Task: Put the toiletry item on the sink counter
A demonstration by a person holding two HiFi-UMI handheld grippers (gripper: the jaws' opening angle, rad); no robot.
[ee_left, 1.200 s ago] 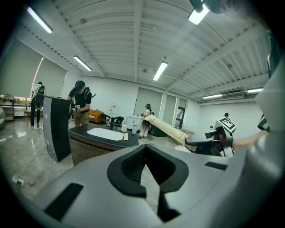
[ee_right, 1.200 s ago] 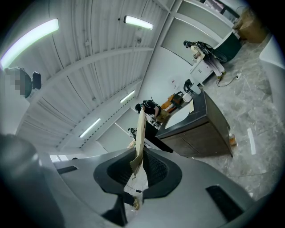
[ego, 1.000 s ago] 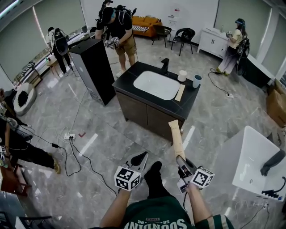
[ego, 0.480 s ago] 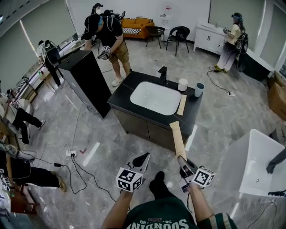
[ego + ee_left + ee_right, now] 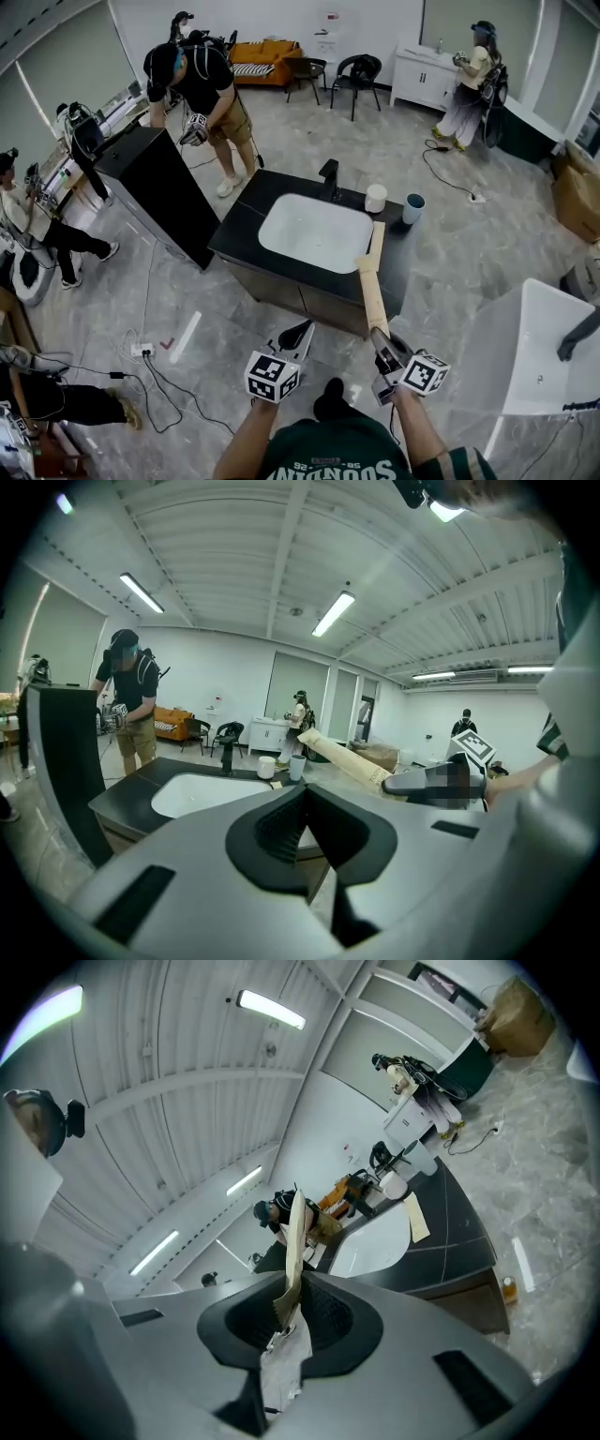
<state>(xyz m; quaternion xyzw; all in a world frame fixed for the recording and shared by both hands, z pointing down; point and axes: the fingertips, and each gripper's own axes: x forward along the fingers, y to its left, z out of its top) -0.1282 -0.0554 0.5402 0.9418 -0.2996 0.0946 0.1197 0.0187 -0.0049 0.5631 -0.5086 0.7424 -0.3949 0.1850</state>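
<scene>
Clamped in the right tongs (image 5: 292, 1302): the crimped tail of a long beige toiletry tube (image 5: 295, 1227), pads pressed tight on it, the rest of the tube sticking out ahead. In the head view, far end of the tube overlapping the near right corner of the black sink counter (image 5: 398, 272); no telling from that angle whether over the counter or short of it, though probably short, given the stance on the grey floor (image 5: 187, 281) a little back from the cabinet front. Alongside, left tongs (image 5: 305, 799) closed together on nothing, idle. Further out on the counter: white basin (image 5: 314, 232), black faucet (image 5: 330, 176) behind it, a white cup (image 5: 375, 198) and a blue-grey cup (image 5: 412, 208) at the back right, and a flat beige strip (image 5: 377, 236) lying just right of the basin. On progress: pick-up done, carry under way, placing not yet done. Left to do, by judgement: close the last gap, bring the tube over a bare patch beside the basin, lower it flat, part the tongs, draw back. Worth steering clear of the cups and the strip.
</scene>
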